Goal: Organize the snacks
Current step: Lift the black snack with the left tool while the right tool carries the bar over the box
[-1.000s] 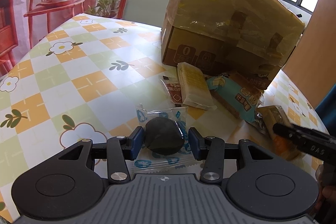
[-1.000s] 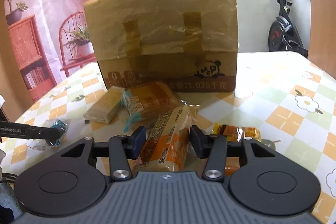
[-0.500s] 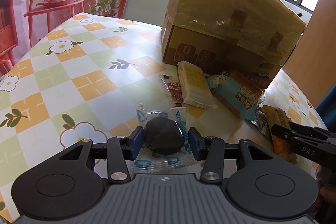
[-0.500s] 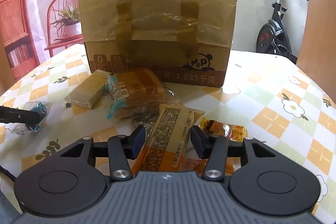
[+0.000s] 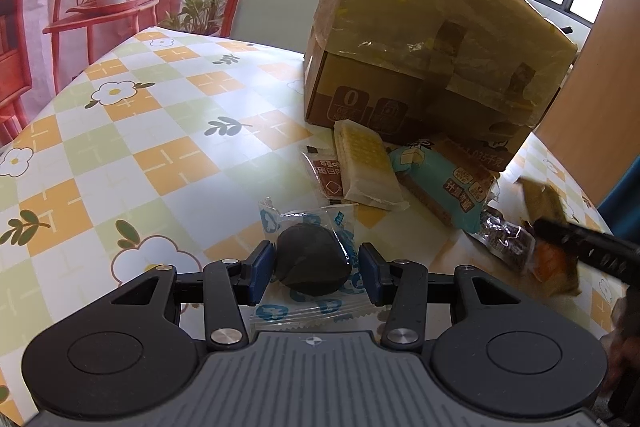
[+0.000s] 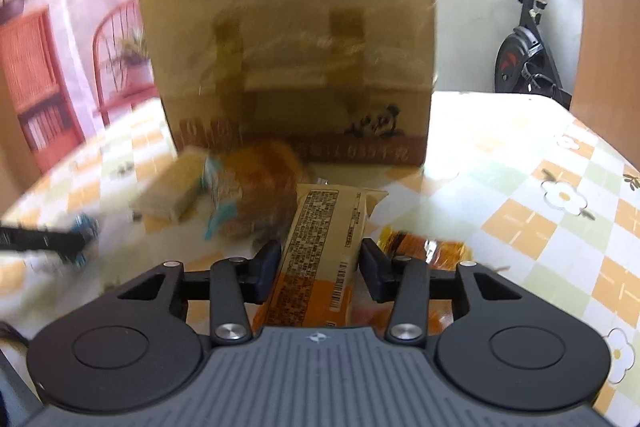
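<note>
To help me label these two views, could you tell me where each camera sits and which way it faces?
Left wrist: on the left gripper, angled down at the dark wrapped snack between its jaws; right gripper enters at right.
Right wrist: on the right gripper, facing the cardboard box, jaws closing on the orange snack pack; left gripper at left.
Shared: box, snack pile, checked tablecloth.

Right gripper [image 6: 318,265] closing on an orange snack packet [image 6: 320,251], taped cardboard box [image 6: 292,59] straight ahead, blurred snacks front-left.
</note>
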Demonstrator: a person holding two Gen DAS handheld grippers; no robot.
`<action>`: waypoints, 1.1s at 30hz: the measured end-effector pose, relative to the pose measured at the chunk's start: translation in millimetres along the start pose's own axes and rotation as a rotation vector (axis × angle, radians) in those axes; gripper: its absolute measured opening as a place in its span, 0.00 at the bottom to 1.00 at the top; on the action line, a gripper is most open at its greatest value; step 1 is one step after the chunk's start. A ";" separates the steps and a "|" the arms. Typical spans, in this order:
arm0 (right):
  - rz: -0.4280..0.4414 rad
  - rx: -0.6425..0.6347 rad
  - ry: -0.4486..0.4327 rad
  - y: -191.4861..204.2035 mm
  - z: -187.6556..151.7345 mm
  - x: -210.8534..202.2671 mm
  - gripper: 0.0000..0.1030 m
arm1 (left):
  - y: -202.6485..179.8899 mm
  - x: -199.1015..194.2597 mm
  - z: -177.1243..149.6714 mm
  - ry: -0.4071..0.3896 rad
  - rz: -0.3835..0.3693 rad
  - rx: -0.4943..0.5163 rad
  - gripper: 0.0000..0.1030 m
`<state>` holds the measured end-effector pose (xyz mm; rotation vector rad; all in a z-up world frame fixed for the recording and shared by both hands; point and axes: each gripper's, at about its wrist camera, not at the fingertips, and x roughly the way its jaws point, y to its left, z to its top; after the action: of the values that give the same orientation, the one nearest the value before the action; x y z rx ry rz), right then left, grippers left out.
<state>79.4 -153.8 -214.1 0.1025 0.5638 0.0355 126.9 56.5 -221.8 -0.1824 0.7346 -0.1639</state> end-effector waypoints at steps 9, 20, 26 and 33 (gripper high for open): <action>0.044 0.074 -0.110 -16.7 35.5 -25.8 0.44 | -7.3 -16.0 34.4 -0.066 -0.031 0.026 0.48; 0.109 0.014 -0.302 -20.4 123.0 -49.6 0.44 | -62.2 -49.7 141.0 -0.275 -0.183 0.128 0.48; 0.122 -0.003 -0.369 -29.2 179.3 -42.2 0.44 | -97.3 -32.3 205.2 -0.332 -0.220 0.152 0.48; 0.107 -0.087 -0.388 -29.3 238.1 -9.2 0.44 | -121.3 21.0 254.5 -0.279 -0.231 0.157 0.48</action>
<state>199.2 -204.2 -12.3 0.0525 0.1682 0.1411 304.5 -38.4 -23.4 -0.1367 0.4187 -0.4068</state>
